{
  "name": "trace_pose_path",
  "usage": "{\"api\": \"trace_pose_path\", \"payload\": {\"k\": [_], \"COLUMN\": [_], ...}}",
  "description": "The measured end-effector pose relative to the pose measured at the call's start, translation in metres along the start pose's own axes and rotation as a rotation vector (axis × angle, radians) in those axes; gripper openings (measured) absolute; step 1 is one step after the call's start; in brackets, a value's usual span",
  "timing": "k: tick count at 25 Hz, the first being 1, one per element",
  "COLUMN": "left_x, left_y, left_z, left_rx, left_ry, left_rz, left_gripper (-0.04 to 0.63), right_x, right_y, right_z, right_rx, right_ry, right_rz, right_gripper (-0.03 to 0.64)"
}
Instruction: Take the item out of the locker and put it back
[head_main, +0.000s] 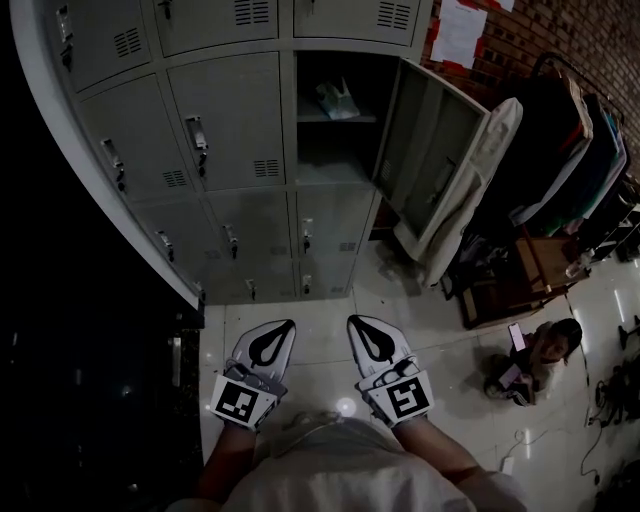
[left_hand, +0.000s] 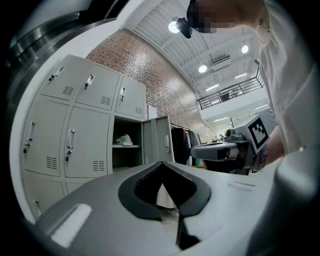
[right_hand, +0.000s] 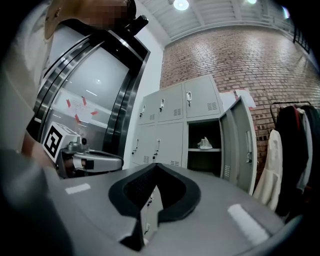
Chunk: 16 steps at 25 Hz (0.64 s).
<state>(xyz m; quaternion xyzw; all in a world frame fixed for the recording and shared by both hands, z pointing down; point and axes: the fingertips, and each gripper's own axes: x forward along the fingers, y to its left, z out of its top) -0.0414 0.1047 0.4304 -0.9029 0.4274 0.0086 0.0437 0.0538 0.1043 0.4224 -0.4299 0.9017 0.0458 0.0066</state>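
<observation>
- Grey metal locker bank (head_main: 230, 150): straight ahead, standing on the pale tiled floor (head_main: 330, 310).
- Open compartment (head_main: 335, 140): in the bank's right column. Its grey metal door (head_main: 430, 160) is swung out to the right.
- Small pale crumpled item (head_main: 337, 98): on the shelf inside that compartment.
- Dark clothes rack (head_main: 570, 140): right of the door.
- Crouching person (head_main: 540, 355): on the floor, right foreground.
- Left gripper (head_main: 283, 328) and right gripper (head_main: 357, 325): side by side before the bank.

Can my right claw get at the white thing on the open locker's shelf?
Probably, once you step closer. The door stands wide open and nothing blocks the white thing on the shelf. The right claw is shut, empty and apart from the locker.
</observation>
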Motion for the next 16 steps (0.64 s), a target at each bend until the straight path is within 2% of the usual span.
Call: {"api": "trace_pose_path", "payload": {"k": [6, 16], "left_x": [0.0015, 0.0080], "left_y": [0.0051, -0.0023], "left_z": [0.0004, -0.0062], "left_rx": [0.001, -0.012], "left_ry": [-0.011, -0.003], "left_rz": [0.012, -0.023], "left_gripper": [0.000, 0.000], "right_x": [0.0051, 0.0070], "right_y": [0.0001, -0.0043], "right_z": [-0.0030, -0.0069], "right_rx": [0.004, -0.015], "right_ry": [0.009, 0.033], "right_rz": [0.002, -0.013], "right_gripper": [0.000, 0.000]}}
